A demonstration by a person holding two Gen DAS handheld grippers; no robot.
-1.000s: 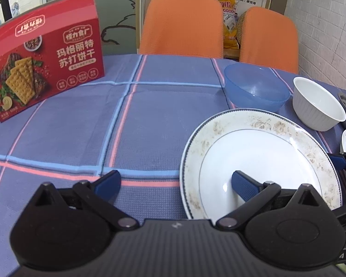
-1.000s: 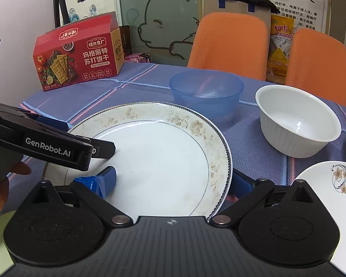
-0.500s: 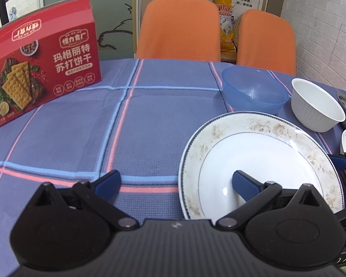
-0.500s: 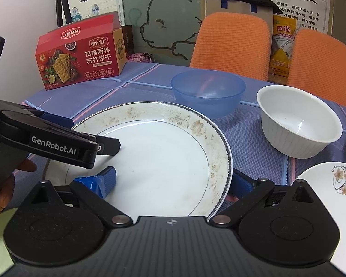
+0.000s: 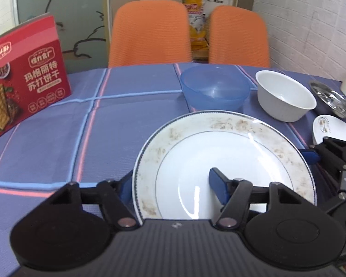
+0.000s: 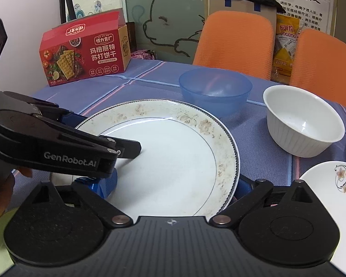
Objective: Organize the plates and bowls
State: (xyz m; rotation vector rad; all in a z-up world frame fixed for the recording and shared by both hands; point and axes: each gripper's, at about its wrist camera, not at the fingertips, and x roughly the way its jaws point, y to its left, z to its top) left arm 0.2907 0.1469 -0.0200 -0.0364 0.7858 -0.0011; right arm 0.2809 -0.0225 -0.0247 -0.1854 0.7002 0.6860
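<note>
While the counter [image 5: 57, 138] under its blue checked cloth carries everything, the large plate [image 5: 230, 161] is the piece both claws frame. It lies directly ahead of each claw, its near rim tucked between the fingers. The left claw [image 5: 173, 184] straddles the plate's left edge, one finger outside the rim and one over the well; the right claw [image 6: 173, 184] does the same at the right edge. Both are spread wide and neither looks clamped on the plate yet. Behind the plate sit the blue bowl [image 5: 215, 87] and the white bowl [image 5: 286, 97], close together. A small flowered plate [image 6: 329, 184] lies to the right, nearer the right claw, so that side seems better placed to reach it.
</note>
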